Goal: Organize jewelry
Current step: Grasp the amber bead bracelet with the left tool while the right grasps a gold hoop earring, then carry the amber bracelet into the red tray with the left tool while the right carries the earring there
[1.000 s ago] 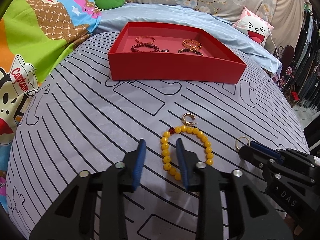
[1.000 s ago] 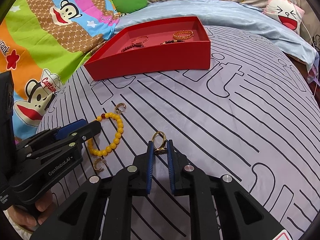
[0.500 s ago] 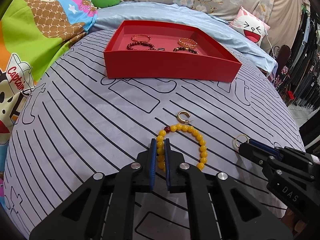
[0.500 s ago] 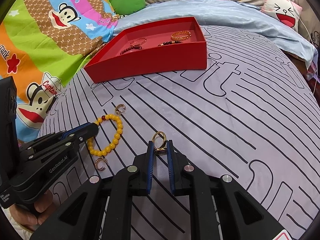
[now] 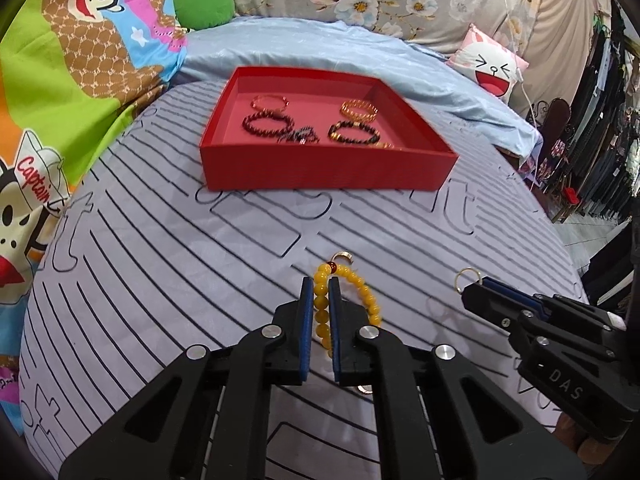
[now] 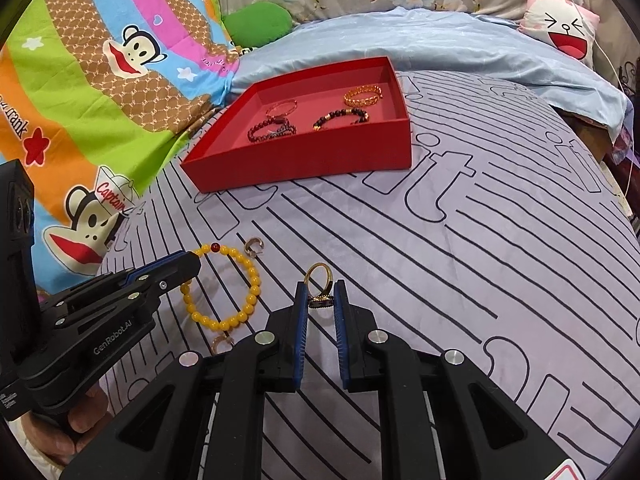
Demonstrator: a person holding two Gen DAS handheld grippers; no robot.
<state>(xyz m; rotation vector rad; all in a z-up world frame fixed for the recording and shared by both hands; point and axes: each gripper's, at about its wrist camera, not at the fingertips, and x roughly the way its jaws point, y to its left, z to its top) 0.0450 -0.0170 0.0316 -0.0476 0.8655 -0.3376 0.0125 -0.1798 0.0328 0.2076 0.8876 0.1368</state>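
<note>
A yellow bead bracelet (image 5: 362, 289) with one dark red bead lies on the grey striped bedcover. My left gripper (image 5: 320, 286) is shut on its left side, and the beads show between the blue pads. In the right wrist view the same left gripper (image 6: 188, 265) comes in from the left onto the bracelet (image 6: 253, 280). My right gripper (image 6: 321, 286) is shut on a gold ring (image 6: 318, 276) that stands up above its tips. In the left wrist view that ring (image 5: 466, 278) pokes out of the right gripper (image 5: 474, 293). The red tray (image 5: 320, 172) beyond holds several bracelets (image 5: 268, 123).
A gold hoop earring (image 6: 254, 246) lies just beyond the bracelet, and a second earring (image 6: 222, 344) lies near the left gripper's body. Cartoon-print bedding (image 6: 80, 120) rises at the left, a blue sheet (image 6: 460, 48) and pillows lie behind the tray. The bed's edge falls away at the right.
The left jaws, open around the bracelet's left side a second ago, have closed on the beads. The right gripper keeps its hold on the ring and has hardly moved.
</note>
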